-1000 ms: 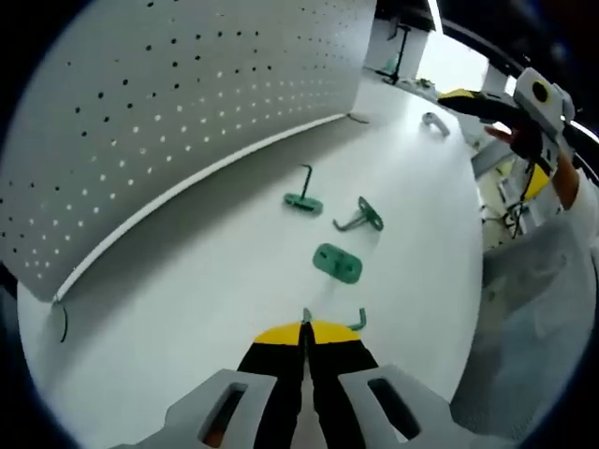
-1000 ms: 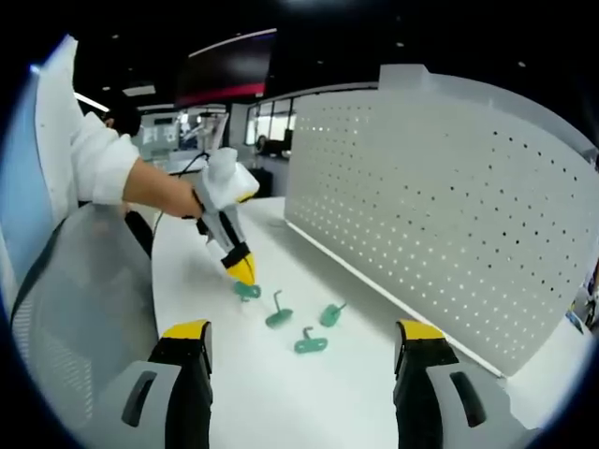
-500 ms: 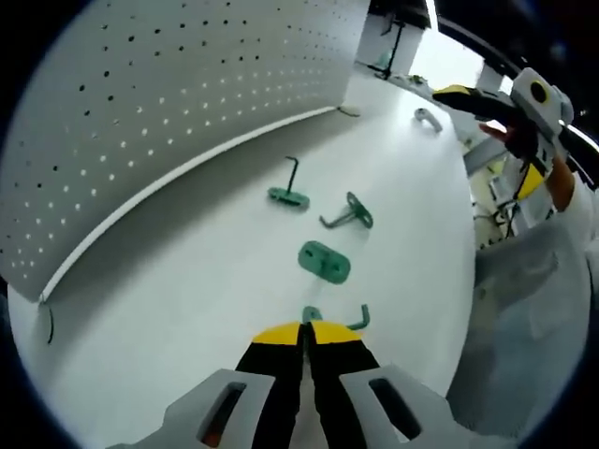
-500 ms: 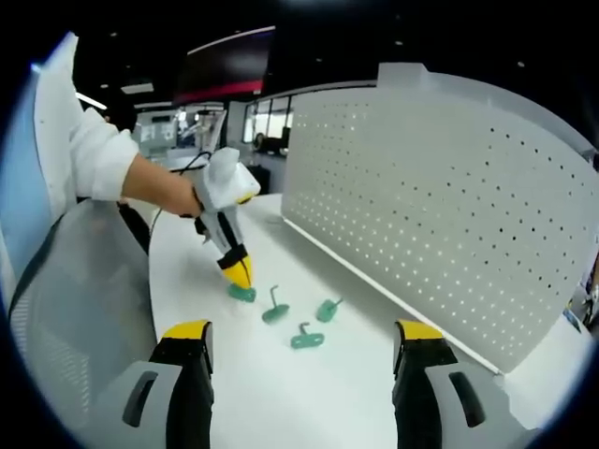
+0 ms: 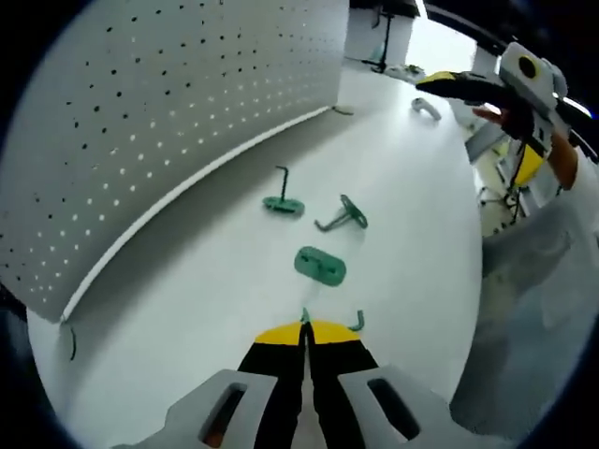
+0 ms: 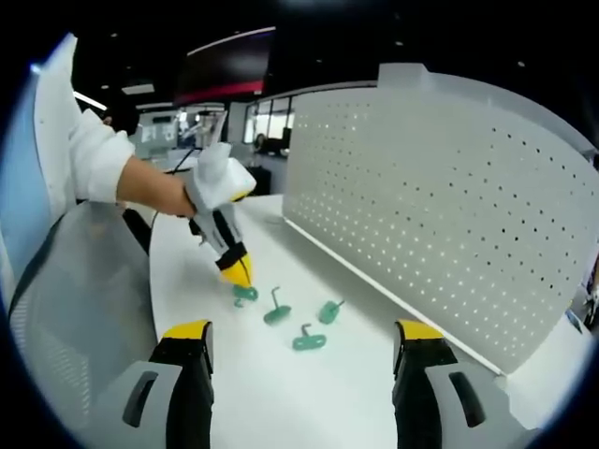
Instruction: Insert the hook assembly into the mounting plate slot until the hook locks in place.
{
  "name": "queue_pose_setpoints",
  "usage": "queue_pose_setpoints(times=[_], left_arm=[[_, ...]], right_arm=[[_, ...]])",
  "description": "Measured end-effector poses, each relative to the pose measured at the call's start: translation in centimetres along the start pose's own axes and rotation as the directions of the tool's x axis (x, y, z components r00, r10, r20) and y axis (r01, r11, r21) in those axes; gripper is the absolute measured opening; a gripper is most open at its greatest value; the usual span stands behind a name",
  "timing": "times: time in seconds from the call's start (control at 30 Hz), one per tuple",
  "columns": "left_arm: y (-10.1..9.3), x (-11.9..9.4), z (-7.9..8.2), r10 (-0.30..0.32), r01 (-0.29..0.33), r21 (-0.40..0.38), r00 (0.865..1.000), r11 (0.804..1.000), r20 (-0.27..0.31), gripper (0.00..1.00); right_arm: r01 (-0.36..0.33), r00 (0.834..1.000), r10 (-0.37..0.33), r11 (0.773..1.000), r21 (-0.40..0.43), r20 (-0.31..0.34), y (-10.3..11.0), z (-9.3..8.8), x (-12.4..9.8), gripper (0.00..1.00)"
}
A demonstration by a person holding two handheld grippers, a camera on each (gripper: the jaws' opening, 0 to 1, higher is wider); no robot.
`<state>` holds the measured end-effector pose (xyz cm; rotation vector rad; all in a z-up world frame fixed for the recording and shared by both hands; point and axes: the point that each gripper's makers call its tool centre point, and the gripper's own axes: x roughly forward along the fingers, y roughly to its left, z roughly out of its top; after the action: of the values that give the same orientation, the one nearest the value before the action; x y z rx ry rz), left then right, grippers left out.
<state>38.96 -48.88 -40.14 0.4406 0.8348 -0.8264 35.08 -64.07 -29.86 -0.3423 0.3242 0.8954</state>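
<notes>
Left gripper view: left claw (image 5: 305,329) pinched shut on hook (image 5: 357,323) above tabletop (image 5: 206,281), near plate (image 5: 320,265); right claw (image 6: 301,353) wide open, empty. Risk: thin grip slips, hook drops.
</notes>
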Motion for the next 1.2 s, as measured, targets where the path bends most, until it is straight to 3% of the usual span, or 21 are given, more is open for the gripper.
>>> queue_pose_setpoints(times=[0.3,0.47,0.8,1.2], left_arm=[[0.4,-0.1,-0.1,0.073,-0.073,0.078,0.997,0.994,0.011,0.02],[0.6,0.4,0.0,0.081,-0.08,0.098,0.997,0.992,-0.005,0.02],[0.7,0.6,0.8,0.08,-0.082,0.123,0.997,0.989,0.022,0.05],[0.6,1.6,0.6,0.072,-0.07,0.136,0.997,0.988,-0.008,0.05]], right_arm=[[-0.002,1.0,0.002,1.0,0.0,0.001,0.0,0.0,0.0,0.79],[-0.001,1.0,0.001,1.0,0.0,0.003,0.0,0.0,0.0,0.79],[0.01,1.0,-0.01,1.0,0.016,0.0,-0.3,-0.5,-0.4,0.78],[0.007,1.0,-0.007,1.0,0.018,0.002,-0.3,-0.7,-0.1,0.78]])
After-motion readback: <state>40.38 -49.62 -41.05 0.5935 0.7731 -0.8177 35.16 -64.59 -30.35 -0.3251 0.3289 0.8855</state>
